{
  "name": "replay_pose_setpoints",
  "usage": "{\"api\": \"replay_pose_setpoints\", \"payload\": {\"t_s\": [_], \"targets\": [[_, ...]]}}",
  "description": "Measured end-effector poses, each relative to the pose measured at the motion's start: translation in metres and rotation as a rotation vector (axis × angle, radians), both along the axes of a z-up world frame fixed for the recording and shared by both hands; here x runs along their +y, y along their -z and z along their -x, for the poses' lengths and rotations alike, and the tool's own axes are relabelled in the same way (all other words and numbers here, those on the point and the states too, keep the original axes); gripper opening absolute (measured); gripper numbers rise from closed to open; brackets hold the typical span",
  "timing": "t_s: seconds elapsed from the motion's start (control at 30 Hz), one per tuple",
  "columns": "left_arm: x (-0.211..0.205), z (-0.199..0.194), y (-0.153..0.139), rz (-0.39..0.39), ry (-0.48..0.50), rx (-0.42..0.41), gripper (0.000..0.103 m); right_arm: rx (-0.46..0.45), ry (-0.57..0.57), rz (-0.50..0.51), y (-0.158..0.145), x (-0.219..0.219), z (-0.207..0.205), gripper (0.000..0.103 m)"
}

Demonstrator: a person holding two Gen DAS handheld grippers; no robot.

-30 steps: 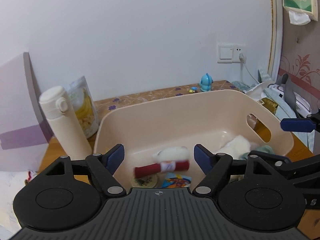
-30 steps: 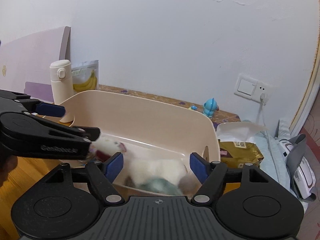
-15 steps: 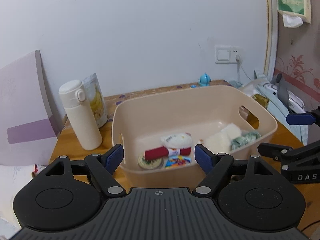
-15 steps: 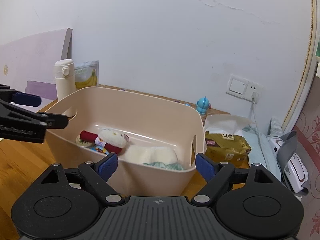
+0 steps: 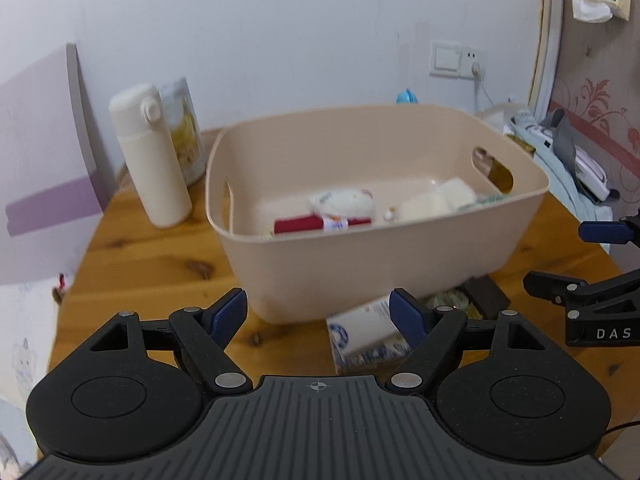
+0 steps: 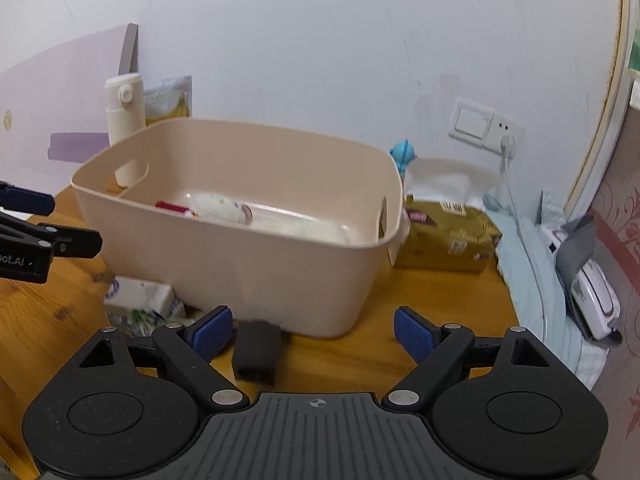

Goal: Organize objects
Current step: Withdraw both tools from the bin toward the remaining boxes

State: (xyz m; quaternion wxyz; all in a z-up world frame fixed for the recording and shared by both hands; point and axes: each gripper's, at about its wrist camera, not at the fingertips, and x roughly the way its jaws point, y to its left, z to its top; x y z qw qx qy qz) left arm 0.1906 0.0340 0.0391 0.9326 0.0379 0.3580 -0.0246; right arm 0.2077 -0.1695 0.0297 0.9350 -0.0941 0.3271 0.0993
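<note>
1. The round-edged wooden table (image 5: pixel 152 256) fills the lower half of both views, with clutter along its right side.
2. The beige plastic bin with cut-out handles (image 5: pixel 372 264) stands at frame centre in the left wrist view. It already holds a white plush toy (image 5: pixel 344 204), a red roll (image 5: pixel 298 225) and a pale folded cloth (image 5: pixel 436 202).
3. The cream flask with a flip lid (image 5: pixel 150 156) stands upright at upper left, just beside the bin.
4. A gold snack bag (image 6: pixel 448 236) lies right of the bin in the right wrist view.
5. A white-and-blue printed pack (image 5: pixel 366 336) lies at lower centre, in front of the bin, close to the left gripper (image 5: pixel 318 316), which is spread and empty.
6. A small black block (image 6: pixel 256 354) lies at lower centre of the right wrist view, near the inner finger of the right gripper (image 6: pixel 312 334), whose jaws are opening with nothing pressed between them.
7. Risk, as I judge it: the two items lie close together, so both hands reaching in could collide, or a finger could nudge the bin and the flask beyond.
</note>
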Motion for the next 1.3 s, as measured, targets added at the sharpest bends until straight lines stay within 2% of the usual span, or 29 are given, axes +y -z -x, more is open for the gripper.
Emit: {"api": "replay_pose_setpoints", "payload": {"t_s": [0.17, 0.5, 1.0, 1.17, 1.3], "targets": [[-0.003, -0.004, 0.019, 0.049, -0.01, 0.057, 0.08, 0.033, 0.006, -0.001, 0.012, -0.005, 0.0, 0.091], [-0.021, -0.017, 0.039, 0.012, -0.017, 0.095, 0.08, 0.11, -0.005, -0.004, 0.04, -0.001, -0.005, 0.091], [-0.026, -0.044, 0.053, 0.071, -0.102, 0.127, 0.08, 0.163, -0.04, -0.022, 0.06, 0.009, -0.027, 0.091], [-0.017, -0.043, 0.055, 0.126, -0.105, 0.157, 0.08, 0.172, -0.074, -0.037, 0.063, 0.012, -0.035, 0.09], [-0.01, -0.032, 0.047, 0.131, -0.101, 0.139, 0.08, 0.185, -0.096, -0.038, 0.066, 0.015, -0.037, 0.09]]}}
